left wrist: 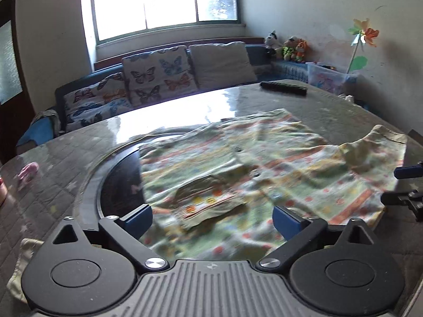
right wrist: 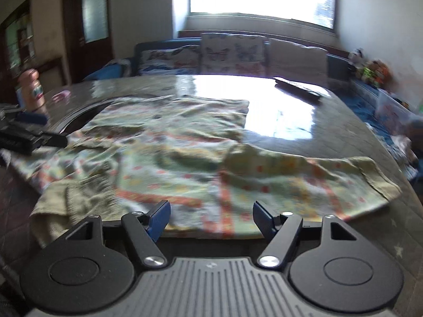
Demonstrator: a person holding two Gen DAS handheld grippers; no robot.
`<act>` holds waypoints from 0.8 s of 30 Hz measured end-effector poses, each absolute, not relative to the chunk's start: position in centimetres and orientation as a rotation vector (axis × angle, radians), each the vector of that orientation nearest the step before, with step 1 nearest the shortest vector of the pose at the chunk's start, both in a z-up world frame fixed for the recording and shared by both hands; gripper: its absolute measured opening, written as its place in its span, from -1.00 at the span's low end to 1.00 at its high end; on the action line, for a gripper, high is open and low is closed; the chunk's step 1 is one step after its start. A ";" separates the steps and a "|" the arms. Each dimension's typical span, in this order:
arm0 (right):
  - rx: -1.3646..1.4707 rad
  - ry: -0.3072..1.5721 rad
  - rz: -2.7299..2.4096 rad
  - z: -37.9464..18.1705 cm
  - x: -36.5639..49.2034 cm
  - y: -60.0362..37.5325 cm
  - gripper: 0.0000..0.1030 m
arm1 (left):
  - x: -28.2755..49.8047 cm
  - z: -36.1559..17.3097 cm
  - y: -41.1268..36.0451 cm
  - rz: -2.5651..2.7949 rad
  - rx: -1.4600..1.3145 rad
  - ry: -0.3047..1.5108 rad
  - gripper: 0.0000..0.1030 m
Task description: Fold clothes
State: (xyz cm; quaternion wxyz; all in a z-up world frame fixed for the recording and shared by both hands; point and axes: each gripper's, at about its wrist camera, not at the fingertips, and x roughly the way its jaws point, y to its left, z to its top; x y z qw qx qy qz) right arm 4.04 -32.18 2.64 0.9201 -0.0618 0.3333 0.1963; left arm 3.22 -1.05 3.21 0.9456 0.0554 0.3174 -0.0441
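A patterned garment (left wrist: 238, 174), pale green with orange stripes and small coloured dots, lies spread and rumpled across a glossy desk (left wrist: 79, 153) in a living room. Seen from the left wrist camera, the left hand-held gripper (left wrist: 212, 220) sits low at the near edge of the garment, its two blue-padded fingers (left wrist: 138, 220) spread wide apart with nothing between them; a small folded patch of the cloth lies just beyond the gap. The tips of the right hand-held gripper (left wrist: 407, 185) show at the far right edge of this view, beside the garment's right side. Seen from the right wrist camera, the right hand-held gripper (right wrist: 210, 218) sits over the near hem of the garment (right wrist: 185, 158), its blue fingers (right wrist: 158, 216) also well apart and holding nothing. A sleeve spreads to the right on the desk (right wrist: 330, 121), and a ribbed olive edge bunches at the near left. The left hand-held gripper (right wrist: 31, 137) shows at the left edge. A dark remote control (left wrist: 284, 87) lies on the far side of the desk, well apart from the cloth. Beyond it, a sofa holds butterfly-print cushions (left wrist: 158, 76) beneath a bright window (left wrist: 164, 2). Both views are somewhat blurred.
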 end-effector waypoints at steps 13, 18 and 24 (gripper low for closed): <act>0.031 0.685 -0.021 1.0 10.4 -42.9 0.36 | 4.5 2.8 -5.1 -0.186 0.112 0.666 1.00; 0.106 0.683 -0.125 0.4 12.4 -46.0 0.35 | 4.9 2.4 -5.3 -0.185 0.098 0.688 1.00; 0.148 0.686 -0.152 -0.1 13.6 -47.2 0.14 | 5.2 2.2 -5.7 -0.188 0.104 0.699 1.00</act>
